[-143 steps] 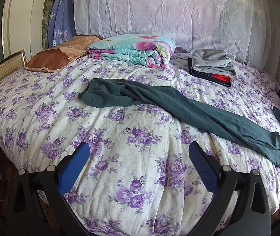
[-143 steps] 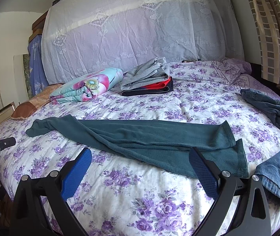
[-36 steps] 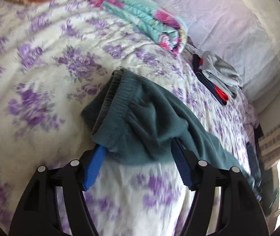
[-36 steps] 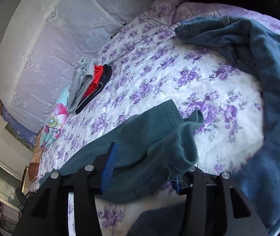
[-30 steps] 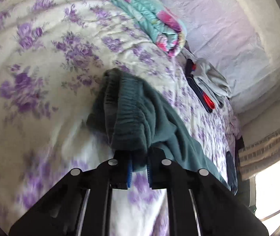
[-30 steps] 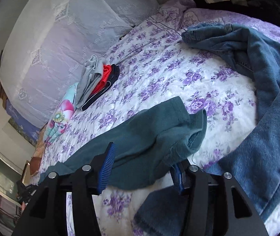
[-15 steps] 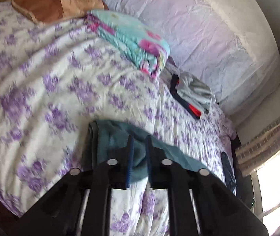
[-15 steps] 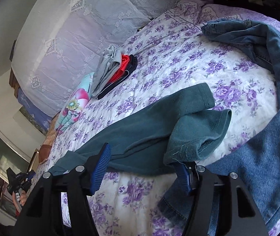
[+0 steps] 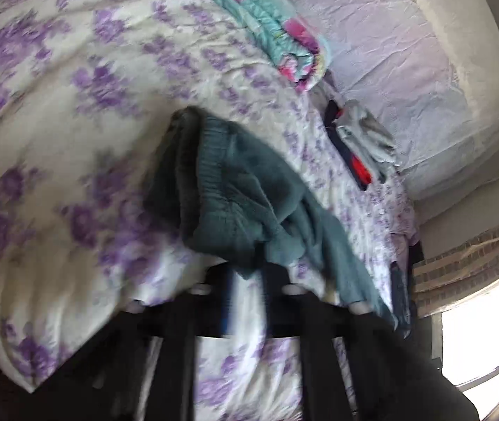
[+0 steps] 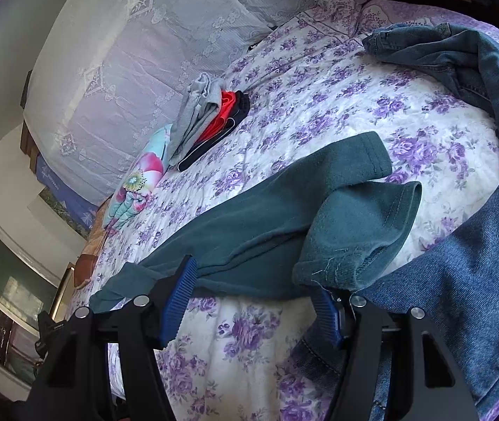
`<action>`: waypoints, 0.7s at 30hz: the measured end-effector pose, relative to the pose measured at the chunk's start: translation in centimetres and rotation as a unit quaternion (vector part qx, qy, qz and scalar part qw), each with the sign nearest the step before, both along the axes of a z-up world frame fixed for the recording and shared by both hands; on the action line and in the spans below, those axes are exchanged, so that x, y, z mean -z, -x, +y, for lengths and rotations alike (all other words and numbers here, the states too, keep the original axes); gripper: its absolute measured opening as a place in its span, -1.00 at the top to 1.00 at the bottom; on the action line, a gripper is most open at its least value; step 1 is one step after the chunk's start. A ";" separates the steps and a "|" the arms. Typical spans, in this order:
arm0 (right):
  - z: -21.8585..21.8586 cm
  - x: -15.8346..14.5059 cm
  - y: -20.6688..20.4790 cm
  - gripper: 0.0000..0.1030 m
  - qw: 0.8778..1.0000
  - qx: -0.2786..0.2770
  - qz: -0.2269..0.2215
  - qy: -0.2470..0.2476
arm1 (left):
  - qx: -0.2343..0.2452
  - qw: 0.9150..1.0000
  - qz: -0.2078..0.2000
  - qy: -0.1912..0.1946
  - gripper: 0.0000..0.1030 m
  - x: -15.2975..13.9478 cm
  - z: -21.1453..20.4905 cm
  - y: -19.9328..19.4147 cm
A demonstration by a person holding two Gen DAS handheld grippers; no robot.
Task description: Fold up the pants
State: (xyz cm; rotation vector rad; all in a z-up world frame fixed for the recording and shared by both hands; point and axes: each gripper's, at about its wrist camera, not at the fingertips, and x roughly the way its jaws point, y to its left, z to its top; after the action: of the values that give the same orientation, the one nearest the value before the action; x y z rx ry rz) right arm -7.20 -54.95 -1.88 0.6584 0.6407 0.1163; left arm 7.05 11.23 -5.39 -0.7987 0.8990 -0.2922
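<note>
Floral bedspread: left hand-held gripper pinches teal pants; right hand-held gripper gapes.

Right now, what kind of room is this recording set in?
Most likely a home bedroom: a bed with a purple flowered cover, a folded quilt near its head, and a stack of folded clothes on it.

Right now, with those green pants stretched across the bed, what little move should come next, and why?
Probably close the right gripper on the leg cuffs. The left gripper, whose jaws have just been closing, already pinches the waistband of the green pants, while the right one's pads stand apart around the cuffs, not yet pressing. Both ends need holding before one is carried over the other.
</note>
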 end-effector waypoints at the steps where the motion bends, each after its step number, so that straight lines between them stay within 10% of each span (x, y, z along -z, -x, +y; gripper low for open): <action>1: 0.0 0.0 0.1 -0.24 1.000 -0.001 -0.001 -0.001 | -0.004 1.000 -0.015 -0.013 0.93 -0.9 -0.3 0.0; 13: 0.5 -0.1 -0.8 -0.26 1.000 -0.011 -0.002 -0.007 | 0.022 0.985 -0.144 -0.097 0.99 -11.5 -2.9 -4.5; 21: 0.2 0.2 -0.5 -0.26 1.000 -0.009 0.001 -0.008 | 0.030 0.988 -0.108 -0.102 0.99 -10.1 -3.2 -7.3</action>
State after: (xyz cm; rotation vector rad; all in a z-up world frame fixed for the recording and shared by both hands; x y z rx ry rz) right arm -6.70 -54.75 -2.04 0.6676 0.6481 0.1377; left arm 14.30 8.04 4.73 -0.5387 0.7362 -0.3274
